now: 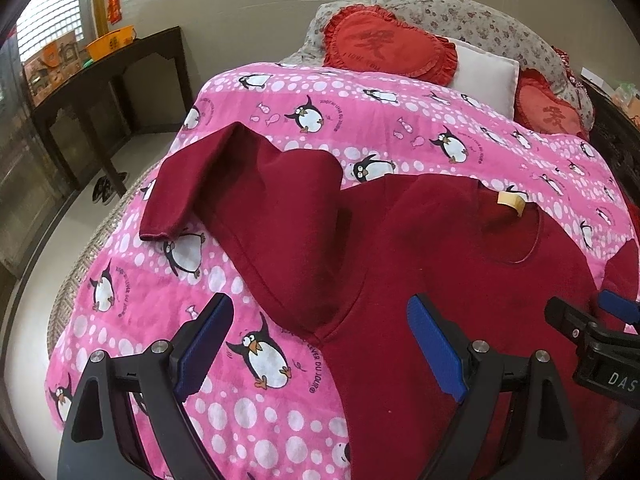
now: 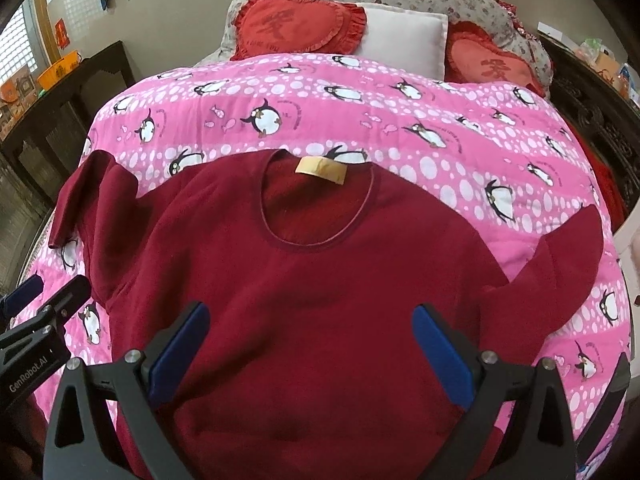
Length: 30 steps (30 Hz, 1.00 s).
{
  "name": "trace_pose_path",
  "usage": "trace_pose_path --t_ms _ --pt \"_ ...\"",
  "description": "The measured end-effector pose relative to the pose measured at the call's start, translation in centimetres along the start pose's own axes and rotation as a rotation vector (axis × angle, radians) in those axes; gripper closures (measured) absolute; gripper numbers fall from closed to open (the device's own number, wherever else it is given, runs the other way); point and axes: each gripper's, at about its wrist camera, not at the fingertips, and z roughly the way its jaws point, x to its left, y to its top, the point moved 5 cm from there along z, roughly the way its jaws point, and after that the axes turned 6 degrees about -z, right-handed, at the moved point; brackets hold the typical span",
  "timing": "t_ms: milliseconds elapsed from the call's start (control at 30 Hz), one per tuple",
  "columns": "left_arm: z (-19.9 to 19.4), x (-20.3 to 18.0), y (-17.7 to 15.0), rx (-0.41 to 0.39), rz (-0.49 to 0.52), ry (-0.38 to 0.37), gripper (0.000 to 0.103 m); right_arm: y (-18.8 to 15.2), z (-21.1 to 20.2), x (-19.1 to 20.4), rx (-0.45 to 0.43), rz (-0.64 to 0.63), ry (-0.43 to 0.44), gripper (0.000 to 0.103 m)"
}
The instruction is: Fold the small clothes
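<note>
Sweater (image 2: 320, 280), dark red, lies face up and spread flat on the pink penguin quilt (image 2: 400, 120), neck hole toward the pillows, tan neck label (image 2: 320, 169) showing. Its left sleeve (image 1: 224, 184) is bent and rumpled, cuff pointing off toward the bed edge; the right sleeve (image 2: 560, 264) curls outward. No fold made yet, as I judge it.

My left gripper (image 1: 320, 344) hovers wide open over the left armpit seam, holding nothing. My right gripper (image 2: 310, 352) hangs wide open above the lower chest, also empty.

To do this well I'd pinch the left cuff and shoulder, flatten the sleeve first, then carry it across the chest in a straight line so the side edge lands parallel to the body. The fleece looks thick, so grab a single layer only, without catching the quilt beneath.

Writing: "GenRobot.AI" on the left tool body seen from the right wrist; "DAS" cut off on the right tool; quilt print reads partly "DU JOUR"; heart cushions (image 2: 296, 26) carry a Chinese character. Neck label is unreadable.
</note>
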Motion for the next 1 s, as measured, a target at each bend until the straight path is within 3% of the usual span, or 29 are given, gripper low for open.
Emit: trace_pose_path --t_ms 1000 --pt "0.8 2.2 0.2 0.013 -0.034 0.041 0.030 -0.1 0.9 1.5 0.026 -0.043 0.008 0.000"
